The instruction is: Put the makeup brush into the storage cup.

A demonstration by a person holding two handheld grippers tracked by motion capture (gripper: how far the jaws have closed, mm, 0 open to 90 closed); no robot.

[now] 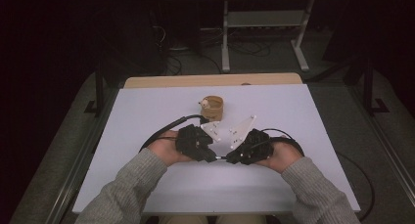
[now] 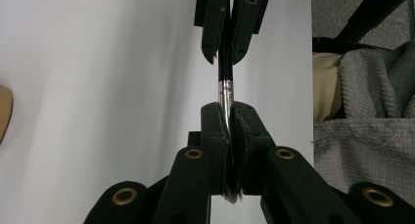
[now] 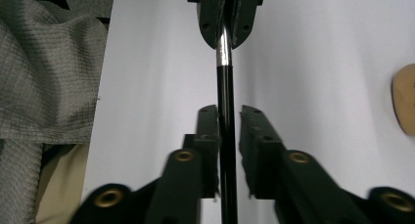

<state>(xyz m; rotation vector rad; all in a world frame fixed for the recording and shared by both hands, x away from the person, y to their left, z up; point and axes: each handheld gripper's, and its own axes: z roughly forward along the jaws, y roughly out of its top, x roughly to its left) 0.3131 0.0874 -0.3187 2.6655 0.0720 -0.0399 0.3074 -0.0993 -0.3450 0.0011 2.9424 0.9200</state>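
— Gripping a slim black pen (image 2: 225, 67) from both ends, is that what the two claws are doing?

— Yes. It is hanging level just above the white bench (image 1: 147, 116), near the person's edge, bridging the gap between the two hands. In the left gripper view its black barrel is running up from a silver band into the opposite claw.

— How is the left claw (image 2: 228, 117) sitting on it?

— Its jaws are pressing shut on the silver end, with the metal part showing between the pads. In the right gripper view the right claw (image 3: 228, 117) is closing on the black barrel; one pad is lying against it, and a thin sliver of bench is showing beside the other pad, so I cannot tell how firmly that side is pressing.

— And from above?

— In the high view the left claw (image 1: 215, 158) and the right claw (image 1: 229, 159) are pointing at each other, tips almost meeting, each carrying a pale three-cornered plate on top. Grey knitted sleeves (image 1: 132, 185) are coming in from the bottom edge, and black cables are looping out behind each hand.

— Anything else lying on the bench?

— A small tan cup-like holder (image 1: 213, 107) with something pale at its rim is standing beyond the claws, towards the far side, well apart from the pen. A wooden strip (image 1: 210, 80) is edging the bench at the back.
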